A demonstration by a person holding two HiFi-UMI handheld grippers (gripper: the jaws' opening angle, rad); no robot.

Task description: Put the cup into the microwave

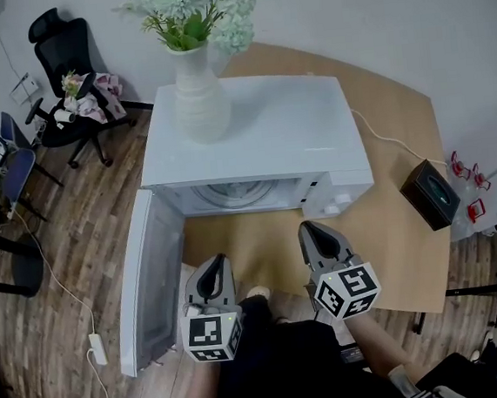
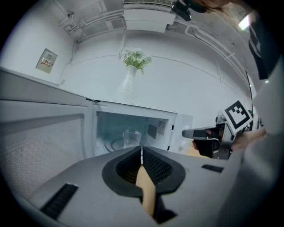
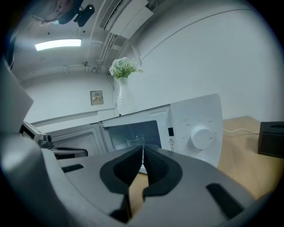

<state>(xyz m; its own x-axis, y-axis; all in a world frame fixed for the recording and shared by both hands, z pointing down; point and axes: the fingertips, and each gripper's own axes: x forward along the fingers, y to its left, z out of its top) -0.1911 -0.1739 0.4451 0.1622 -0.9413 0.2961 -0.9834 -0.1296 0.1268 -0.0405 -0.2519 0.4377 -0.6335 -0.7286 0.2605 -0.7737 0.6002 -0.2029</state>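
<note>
Left gripper view: clear cup [image 2: 130,137] inside open microwave [image 2: 179,128]

Head view looks steeply down, 2 gripper views forward; all share the microwave [image 1: 295,137].

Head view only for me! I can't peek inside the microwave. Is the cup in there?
Observer: Yes. The left gripper view shows the clear cup standing inside the microwave, on its turntable.
Operator: Is my right one holding anything?
Observer: No. The right hand-held gripper is shut, nothing between its jaws.
Operator: And the left?
Observer: The left hand-held gripper is shut and empty too.
</note>
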